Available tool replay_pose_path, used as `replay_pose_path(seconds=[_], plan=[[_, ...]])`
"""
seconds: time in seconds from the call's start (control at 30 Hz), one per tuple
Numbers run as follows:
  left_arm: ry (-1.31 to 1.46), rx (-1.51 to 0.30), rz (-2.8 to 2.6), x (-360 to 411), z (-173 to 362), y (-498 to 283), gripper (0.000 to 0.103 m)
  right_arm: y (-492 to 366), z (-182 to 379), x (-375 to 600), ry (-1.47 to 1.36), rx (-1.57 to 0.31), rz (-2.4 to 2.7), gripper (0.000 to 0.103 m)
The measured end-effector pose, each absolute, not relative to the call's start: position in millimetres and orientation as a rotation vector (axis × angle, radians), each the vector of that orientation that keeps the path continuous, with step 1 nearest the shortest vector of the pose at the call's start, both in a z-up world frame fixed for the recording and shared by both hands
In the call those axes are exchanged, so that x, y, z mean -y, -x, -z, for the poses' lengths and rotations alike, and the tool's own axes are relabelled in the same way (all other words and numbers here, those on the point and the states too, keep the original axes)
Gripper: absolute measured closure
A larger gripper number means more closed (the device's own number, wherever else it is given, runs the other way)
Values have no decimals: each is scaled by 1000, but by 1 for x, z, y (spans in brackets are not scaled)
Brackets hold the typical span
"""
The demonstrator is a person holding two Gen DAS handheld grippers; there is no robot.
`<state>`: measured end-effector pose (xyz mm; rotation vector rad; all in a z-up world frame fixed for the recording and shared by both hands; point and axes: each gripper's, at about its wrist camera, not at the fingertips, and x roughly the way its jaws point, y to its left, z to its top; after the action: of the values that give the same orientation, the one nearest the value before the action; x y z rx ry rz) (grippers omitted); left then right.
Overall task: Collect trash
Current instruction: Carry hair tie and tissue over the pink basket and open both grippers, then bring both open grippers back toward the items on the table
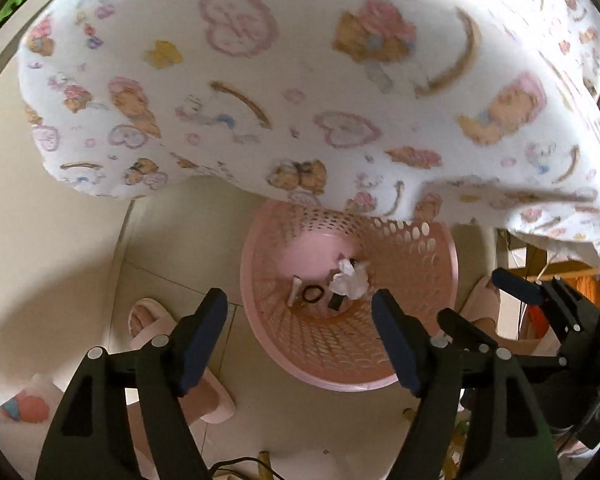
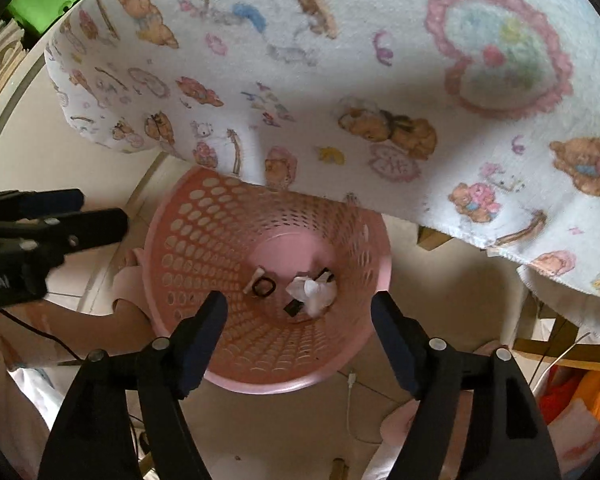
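Standing on the pale tiled floor (image 1: 167,264), a pink perforated basket (image 1: 420,264) sits mouth-up beneath both grippers, its long axis running roughly along the camera's line of sight, base farthest from the lens.

Contents, on the basket's solid pink base:
- crumpled white tissue (image 1: 350,280), at about 3 o'clock of the base centre in the left wrist view;
- black ring-shaped band (image 1: 312,293), lying flat, at about 8 o'clock of the tissue;
- small white stick-like scrap (image 1: 293,291), just beside the band at its 9 o'clock, long axis running from 1 o'clock to 7 o'clock;
- small dark flat piece (image 1: 336,302), at 6 o'clock of the tissue; what it is cannot be told.

Left gripper (image 1: 300,338): jaws wide apart, nothing between them, above the basket's near rim.

Right gripper (image 2: 300,338): jaws likewise spread wide and holding nothing, above the near rim.

Overhead from 9 to 3 o'clock: white cloth (image 1: 283,80) printed with bears and pink hearts, its edge overlapping the basket's far rim.

Also on the floor: pink slipper (image 1: 147,320), at 9 o'clock of the basket.
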<state>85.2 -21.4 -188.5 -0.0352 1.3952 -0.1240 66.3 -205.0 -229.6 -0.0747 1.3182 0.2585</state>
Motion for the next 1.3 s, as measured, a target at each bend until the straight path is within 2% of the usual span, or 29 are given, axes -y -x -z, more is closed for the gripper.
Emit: replay_pose_path(seconds=[0.23, 0.37, 0.73, 1.03, 1.3], plan=[[-35, -1236, 110, 19, 146, -81, 21, -70, 197, 207, 92, -1211, -211, 25], [-143, -1150, 74, 26, 130, -74, 13, -67, 174, 203, 118, -1137, -216, 16], [-117, -1136, 138, 38, 122, -71, 13, -71, 160, 214, 123, -1144, -190, 16], [-90, -1096, 87, 24, 95, -80, 13, -59, 122, 213, 157, -1016, -165, 16], [43, -1061, 65, -4, 74, -89, 10, -52, 88, 210, 162, -902, -153, 16]])
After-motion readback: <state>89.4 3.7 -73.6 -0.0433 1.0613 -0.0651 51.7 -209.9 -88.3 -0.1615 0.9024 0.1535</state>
